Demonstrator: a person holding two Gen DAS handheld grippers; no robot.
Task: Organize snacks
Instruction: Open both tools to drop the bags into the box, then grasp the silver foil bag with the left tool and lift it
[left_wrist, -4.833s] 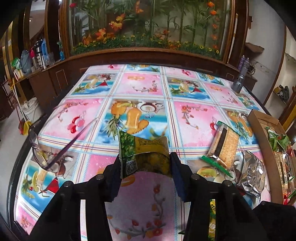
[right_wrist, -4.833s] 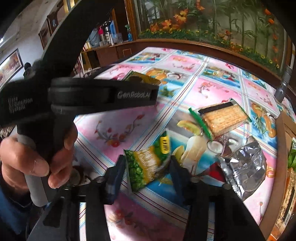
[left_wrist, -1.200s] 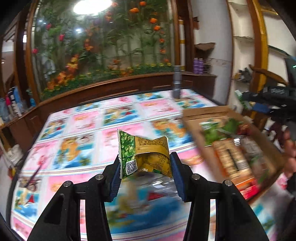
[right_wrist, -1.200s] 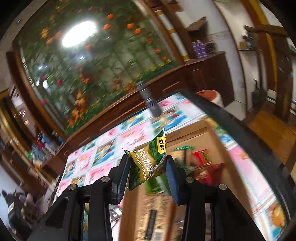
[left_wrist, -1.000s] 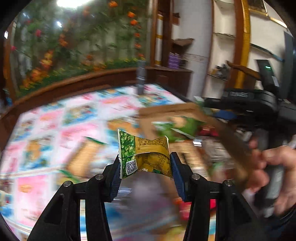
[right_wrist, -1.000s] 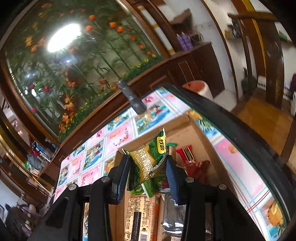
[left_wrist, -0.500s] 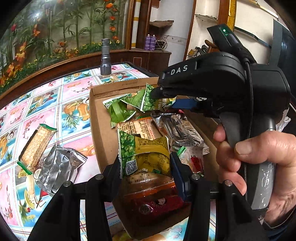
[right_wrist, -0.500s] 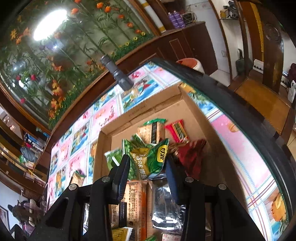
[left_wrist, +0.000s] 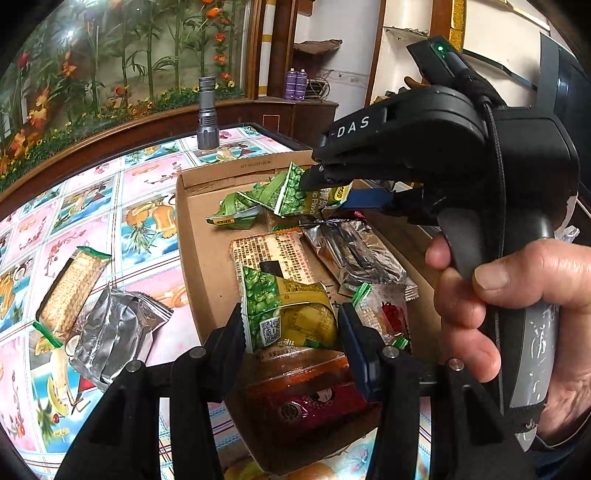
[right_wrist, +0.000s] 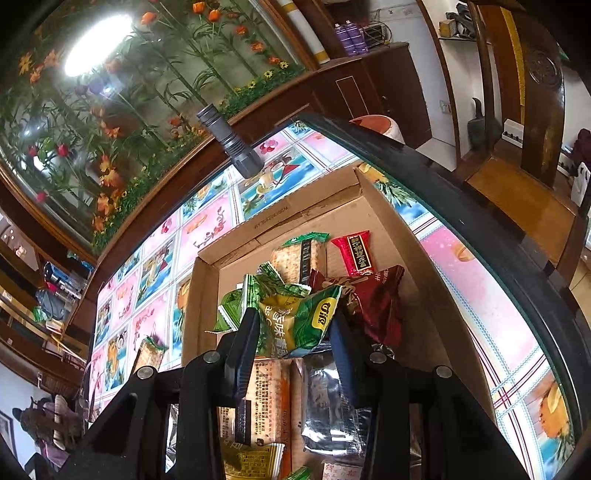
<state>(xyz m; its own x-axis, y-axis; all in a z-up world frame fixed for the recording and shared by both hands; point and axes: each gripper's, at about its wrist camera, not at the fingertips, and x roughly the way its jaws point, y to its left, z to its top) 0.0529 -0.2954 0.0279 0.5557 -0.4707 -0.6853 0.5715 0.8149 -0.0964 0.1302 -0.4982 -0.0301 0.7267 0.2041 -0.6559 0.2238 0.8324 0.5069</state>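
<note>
My left gripper (left_wrist: 291, 325) is shut on a green and yellow pea snack packet (left_wrist: 288, 314), held over the near part of an open cardboard box (left_wrist: 192, 236) full of snacks. My right gripper (right_wrist: 293, 328), held by a hand (left_wrist: 517, 306), is shut on a second green pea packet (right_wrist: 295, 321) above the far half of the same box (right_wrist: 369, 210). In the left wrist view the right gripper (left_wrist: 317, 188) shows with its packet (left_wrist: 295, 192) over loose green packets. Below lie cracker packs (left_wrist: 273, 254), silver packets (left_wrist: 354, 251) and red packets (right_wrist: 373, 299).
On the flowered tablecloth (left_wrist: 144, 177) left of the box lie a cracker pack (left_wrist: 70, 288) and a crumpled silver packet (left_wrist: 114, 332). A grey flashlight (left_wrist: 207, 114) stands upright beyond the box. The table's dark edge (right_wrist: 461, 221) runs right of the box.
Both grippers swung with their packets from above the table to over the box and sank lower. For the last half second they have kept still.
</note>
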